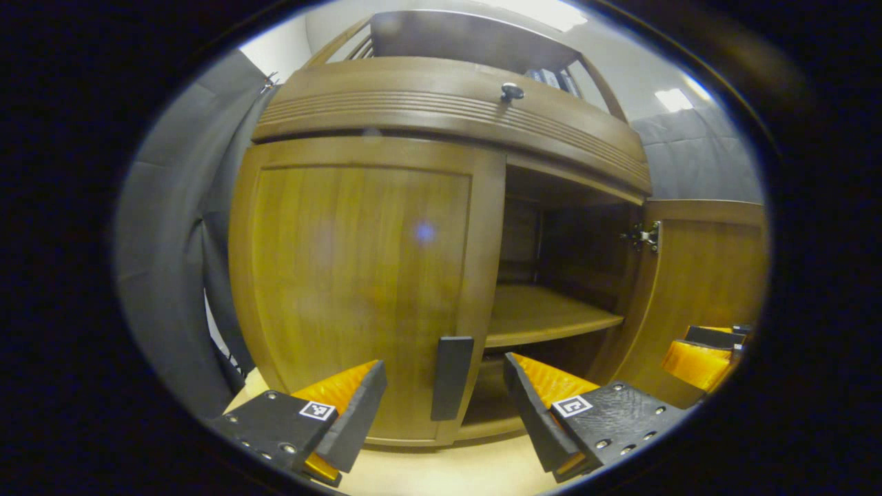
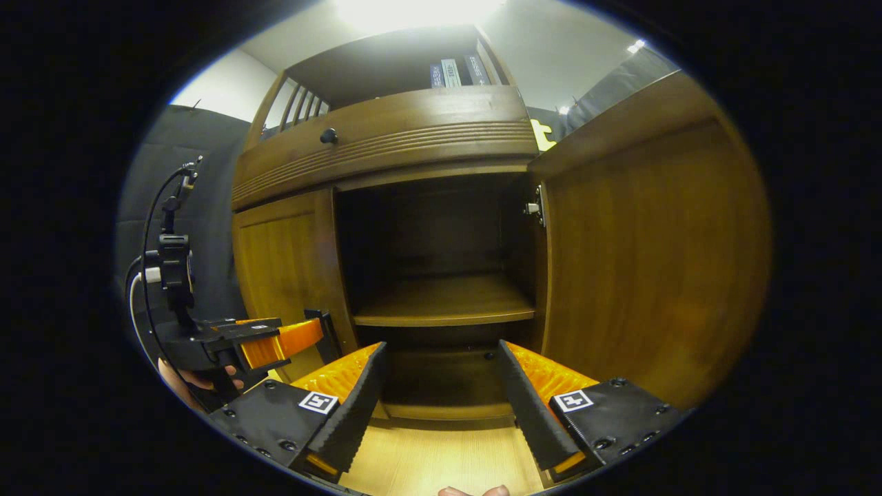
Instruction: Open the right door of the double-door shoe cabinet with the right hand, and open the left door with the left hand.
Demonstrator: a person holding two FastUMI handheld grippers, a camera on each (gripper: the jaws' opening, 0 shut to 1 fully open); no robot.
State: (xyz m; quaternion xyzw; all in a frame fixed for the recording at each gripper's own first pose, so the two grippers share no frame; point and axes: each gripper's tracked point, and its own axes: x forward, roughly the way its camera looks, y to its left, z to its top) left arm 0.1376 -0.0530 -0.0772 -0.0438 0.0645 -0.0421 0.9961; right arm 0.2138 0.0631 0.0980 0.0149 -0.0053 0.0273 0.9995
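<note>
Left gripper view: your left gripper [image 1: 441,406], jaws wide, faces the shut left door's [image 1: 358,275] stiff handle [image 1: 451,377]; pinch it there. Your right gripper [image 2: 441,406] is wide too, holding nothing.

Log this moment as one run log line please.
right door open | left door closed | left tool open, at handle | right tool open, holding nothing
</note>
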